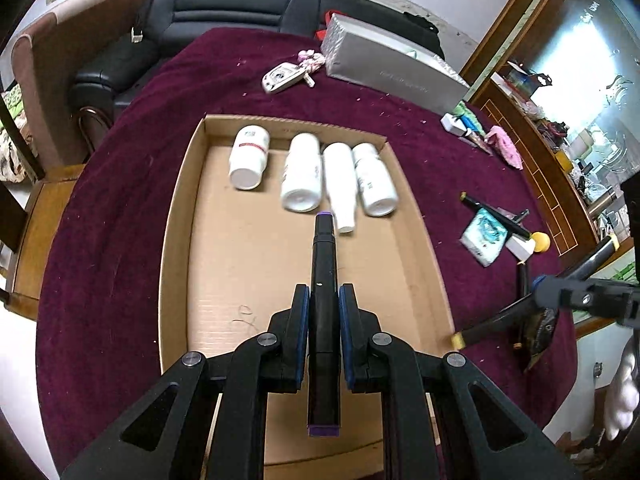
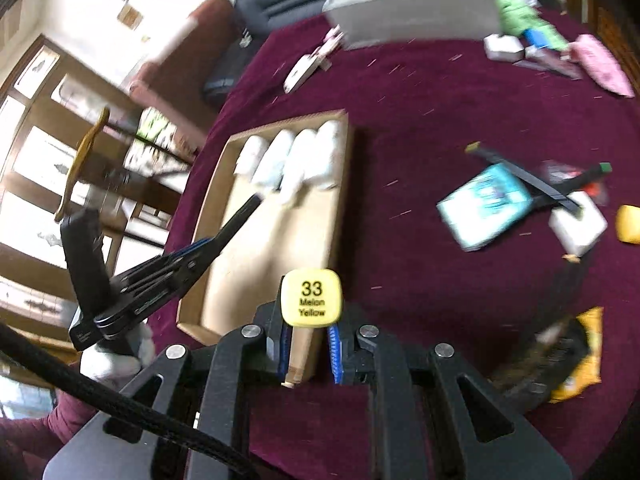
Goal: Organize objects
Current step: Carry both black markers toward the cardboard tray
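A round bench (image 1: 132, 200) under a deep maroon cloth fills both views, its nap flecked with pale lint. Behind it sits a black leather sofa (image 1: 240, 4), a brown chair (image 1: 52, 64) off to one side, and a wooden glass-fronted cabinet (image 1: 560, 120) on the other. A long silver box (image 1: 384, 64) lies at the far edge of the bench, with a white keyfob-like item (image 1: 280, 78) just beside it.

Centre stage, a shallow cardboard tray (image 1: 180, 220) lies flat on the cloth. Along its far wall lie four white bottles (image 1: 300, 172) on their sides, caps toward the camera; three are packed touching, the fourth sits a little apart at the far corner. The rest of the tray floor is bare card.

The left gripper (image 1: 324, 304) hangs over the tray, jaws clamped on a black marker with purple ends (image 1: 323, 272), which points toward the bottles. The right gripper (image 2: 310, 340) is over the tray's near corner, jaws clamped on a marker with a yellow cap (image 2: 311, 298) reading "33 Melon Yellow"; this view is motion-blurred.

Outside the tray, a teal packet (image 1: 484, 236), a small white box (image 1: 520, 248) and more black markers (image 1: 492, 216) lie scattered on the cloth, with a yellow snack bag (image 2: 580, 360) near the bench's edge.
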Demonstrator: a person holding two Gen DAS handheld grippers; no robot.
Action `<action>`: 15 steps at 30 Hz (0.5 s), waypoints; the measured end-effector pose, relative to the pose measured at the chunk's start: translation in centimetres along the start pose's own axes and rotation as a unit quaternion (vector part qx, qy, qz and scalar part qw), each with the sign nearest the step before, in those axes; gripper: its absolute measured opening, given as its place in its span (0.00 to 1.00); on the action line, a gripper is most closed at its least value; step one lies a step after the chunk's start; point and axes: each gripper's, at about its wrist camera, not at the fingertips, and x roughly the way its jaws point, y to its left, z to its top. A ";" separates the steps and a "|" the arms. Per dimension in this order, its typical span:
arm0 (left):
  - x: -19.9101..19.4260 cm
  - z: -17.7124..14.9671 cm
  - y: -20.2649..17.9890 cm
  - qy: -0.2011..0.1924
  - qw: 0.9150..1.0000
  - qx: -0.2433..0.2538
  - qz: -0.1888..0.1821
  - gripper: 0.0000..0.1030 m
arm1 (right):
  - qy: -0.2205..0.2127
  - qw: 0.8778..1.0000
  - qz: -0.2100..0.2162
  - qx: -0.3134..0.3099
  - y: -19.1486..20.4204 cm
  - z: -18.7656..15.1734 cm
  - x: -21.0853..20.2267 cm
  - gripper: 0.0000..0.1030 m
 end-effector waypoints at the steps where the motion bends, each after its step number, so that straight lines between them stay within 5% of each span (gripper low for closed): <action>1: 0.5 -0.1 0.3 0.006 1.000 -0.003 -0.001 0.11 | 0.009 1.000 0.002 0.001 0.3 0.2 1.0 0.13; 15: 4.7 0.2 1.6 0.059 0.998 -0.029 -0.013 0.11 | 0.074 0.995 -0.061 0.026 0.8 4.5 11.2 0.13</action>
